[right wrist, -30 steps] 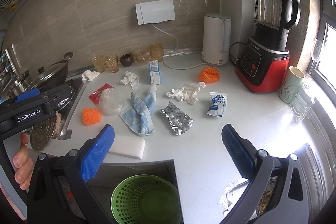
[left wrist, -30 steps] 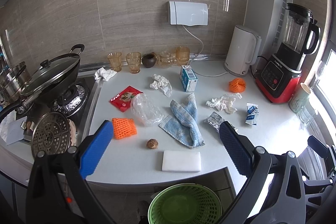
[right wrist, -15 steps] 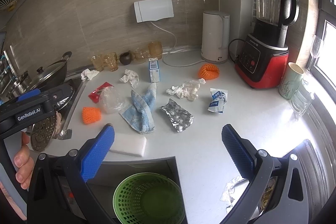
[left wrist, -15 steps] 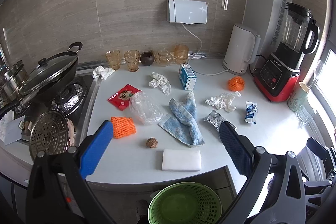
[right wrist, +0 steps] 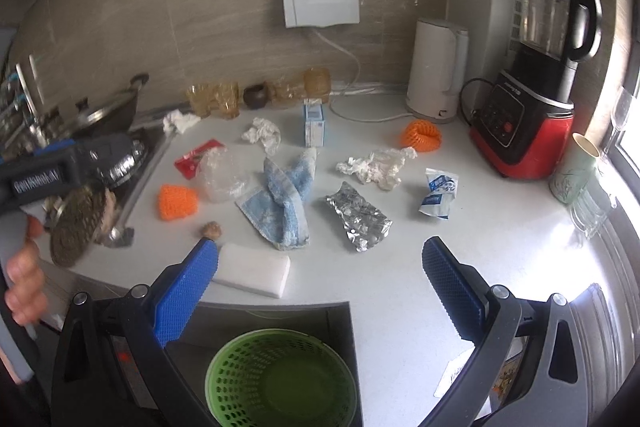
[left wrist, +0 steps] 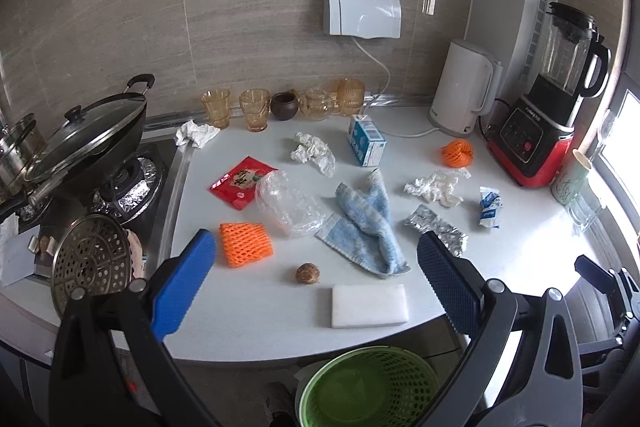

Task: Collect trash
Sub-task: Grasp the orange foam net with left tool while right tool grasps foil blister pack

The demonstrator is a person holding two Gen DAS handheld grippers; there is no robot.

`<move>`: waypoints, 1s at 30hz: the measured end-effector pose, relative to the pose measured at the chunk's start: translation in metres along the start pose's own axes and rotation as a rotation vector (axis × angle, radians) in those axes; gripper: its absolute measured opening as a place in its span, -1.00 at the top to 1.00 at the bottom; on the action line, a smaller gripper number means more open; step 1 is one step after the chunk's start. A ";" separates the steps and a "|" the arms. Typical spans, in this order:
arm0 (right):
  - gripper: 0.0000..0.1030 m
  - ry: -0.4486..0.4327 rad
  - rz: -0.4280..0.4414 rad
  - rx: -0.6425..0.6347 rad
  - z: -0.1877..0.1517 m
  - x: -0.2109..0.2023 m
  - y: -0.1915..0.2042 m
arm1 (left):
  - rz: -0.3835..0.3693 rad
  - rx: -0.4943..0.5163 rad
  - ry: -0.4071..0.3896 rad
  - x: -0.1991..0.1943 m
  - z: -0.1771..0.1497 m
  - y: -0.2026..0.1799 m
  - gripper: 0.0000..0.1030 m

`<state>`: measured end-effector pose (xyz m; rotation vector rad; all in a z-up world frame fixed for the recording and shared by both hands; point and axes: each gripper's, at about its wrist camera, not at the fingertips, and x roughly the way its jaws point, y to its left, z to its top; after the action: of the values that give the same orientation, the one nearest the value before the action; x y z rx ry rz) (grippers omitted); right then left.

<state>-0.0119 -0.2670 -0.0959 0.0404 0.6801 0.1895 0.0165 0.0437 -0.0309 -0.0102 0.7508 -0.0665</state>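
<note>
Trash lies across the white counter (left wrist: 260,303): an orange foam net (left wrist: 245,244), a clear plastic bag (left wrist: 286,205), a red wrapper (left wrist: 240,182), crumpled paper (left wrist: 312,155), a foil piece (right wrist: 358,217), a small pouch (right wrist: 438,193), a second orange net (right wrist: 420,135) and a brown nut (left wrist: 307,273). A green mesh bin (left wrist: 370,389) stands below the counter edge; it also shows in the right wrist view (right wrist: 280,375). My left gripper (left wrist: 316,275) and right gripper (right wrist: 320,275) are open and empty, above the front edge.
A blue towel (left wrist: 366,223), white sponge (left wrist: 370,306) and milk carton (left wrist: 366,146) lie among the trash. Stove with wok (left wrist: 86,147) at left. Kettle (left wrist: 464,91), blender (left wrist: 552,87), cup (right wrist: 572,169) at right. Glasses (left wrist: 254,109) along the wall.
Both grippers have drifted slightly; the right one moved closer to the counter. Jaws stay open and nothing on the counter has moved.
</note>
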 end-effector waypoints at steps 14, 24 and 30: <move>-0.96 0.078 0.032 -0.009 -0.016 0.077 0.036 | -0.007 0.030 0.076 0.066 -0.022 0.074 -0.88; -0.96 0.129 -0.035 0.053 -0.015 0.116 0.039 | -0.021 0.084 0.132 0.126 -0.030 0.106 -0.88; -0.96 0.152 -0.093 0.066 -0.017 0.129 0.040 | -0.050 0.072 0.179 0.180 -0.033 0.117 -0.87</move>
<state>0.0697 -0.2037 -0.1851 0.0575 0.8378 0.0812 0.1316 0.1497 -0.1813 0.0457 0.9263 -0.1432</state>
